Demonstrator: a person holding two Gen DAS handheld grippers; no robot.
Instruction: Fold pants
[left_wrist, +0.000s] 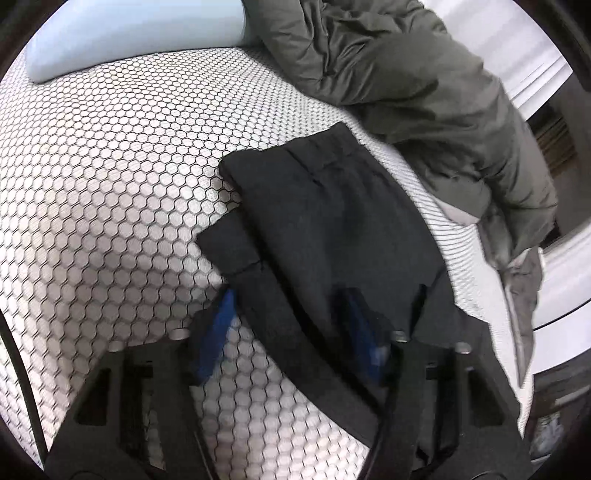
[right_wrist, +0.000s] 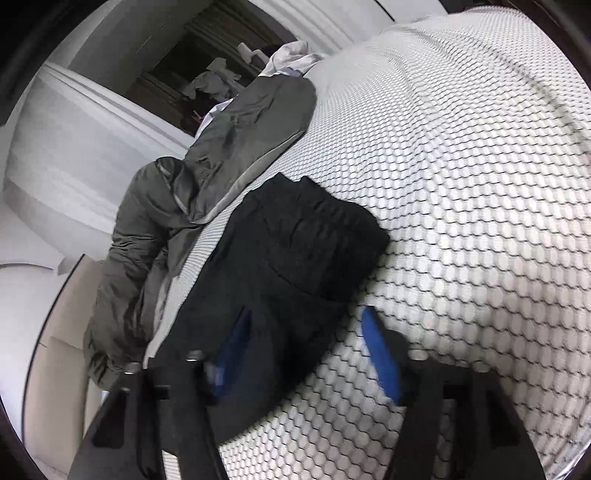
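Dark charcoal pants (left_wrist: 328, 221) lie folded in layers on a bed with a white honeycomb-patterned cover (left_wrist: 110, 184). In the left wrist view my left gripper (left_wrist: 291, 310) is open, its blue fingers (left_wrist: 218, 332) standing either side of the pants' near edge. In the right wrist view the pants (right_wrist: 295, 251) show their gathered waistband at the far end. My right gripper (right_wrist: 306, 332) is open too, with one blue finger (right_wrist: 380, 350) over the cover and the other over the dark cloth. Neither gripper holds the cloth.
An olive-grey jacket (left_wrist: 424, 92) lies crumpled at the bed's edge beside the pants, and shows in the right wrist view (right_wrist: 229, 147). A pale blue pillow (left_wrist: 129, 33) sits at the far end. White garments (right_wrist: 291, 55) lie beyond the jacket.
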